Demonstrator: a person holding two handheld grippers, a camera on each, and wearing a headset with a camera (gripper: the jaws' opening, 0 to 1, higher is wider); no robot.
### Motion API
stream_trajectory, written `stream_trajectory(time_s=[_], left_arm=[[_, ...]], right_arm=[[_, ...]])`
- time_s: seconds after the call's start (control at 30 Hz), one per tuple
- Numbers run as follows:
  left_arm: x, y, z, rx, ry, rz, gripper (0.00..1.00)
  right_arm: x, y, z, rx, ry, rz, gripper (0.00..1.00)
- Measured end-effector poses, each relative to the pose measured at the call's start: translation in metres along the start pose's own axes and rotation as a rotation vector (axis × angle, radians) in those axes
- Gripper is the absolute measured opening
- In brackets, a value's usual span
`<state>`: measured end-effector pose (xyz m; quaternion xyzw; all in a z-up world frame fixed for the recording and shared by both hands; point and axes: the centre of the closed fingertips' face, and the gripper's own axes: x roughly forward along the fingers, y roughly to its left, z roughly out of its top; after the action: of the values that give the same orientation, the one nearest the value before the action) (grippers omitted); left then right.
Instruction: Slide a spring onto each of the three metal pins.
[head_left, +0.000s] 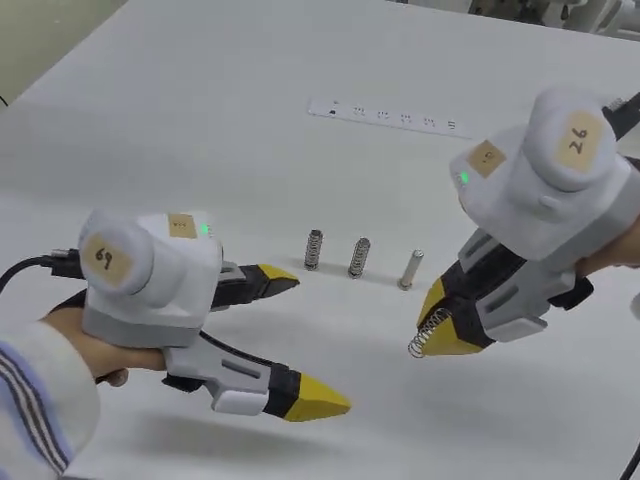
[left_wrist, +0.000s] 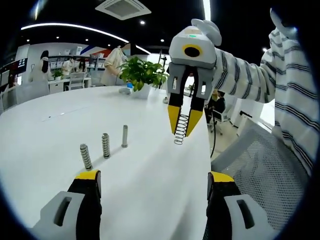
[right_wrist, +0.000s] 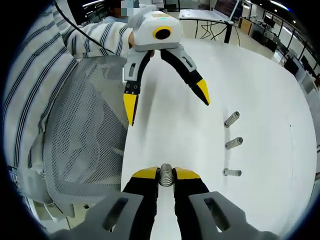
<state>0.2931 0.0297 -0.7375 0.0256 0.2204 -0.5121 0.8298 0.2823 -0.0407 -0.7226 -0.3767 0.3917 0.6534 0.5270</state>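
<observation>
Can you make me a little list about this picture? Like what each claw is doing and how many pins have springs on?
table: white, three upright pins in a row
pins with springs: two, first pin and middle pin
bare pin: one, at the end of the row
left gripper: open, holding nothing
right gripper: shut on a spring, held above the table
left to do: one spring, for the bare pin

Smooth, matt white tabletop. Two standing springs and the spring at 4 o'clock are shiny coiled wire; the bare pin is smooth grey metal. Left gripper and right gripper: glossy white plastic shells, matt yellow tips. Striped knit sleeve at 8 o'clock.
</observation>
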Motion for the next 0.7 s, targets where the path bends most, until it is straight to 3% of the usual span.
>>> stream_trajectory(time_s=[0.2, 0.43, 0.7], left_arm=[[-0.004, 0.011, 0.0, -0.014, -0.005, 0.043, 0.84], [-0.005, 0.016, 0.002, 0.004, -0.016, 0.076, 0.97], [-0.004, 0.011, 0.001, -0.011, -0.008, 0.056, 0.98]], right_arm=[[0.0, 0.0, -0.01, 0.026, 0.012, 0.005, 0.08], [-0.001, -0.003, -0.019, 0.053, 0.015, 0.002, 0.08], [-0.007, -0.01, -0.024, 0.07, 0.017, -0.007, 0.08]])
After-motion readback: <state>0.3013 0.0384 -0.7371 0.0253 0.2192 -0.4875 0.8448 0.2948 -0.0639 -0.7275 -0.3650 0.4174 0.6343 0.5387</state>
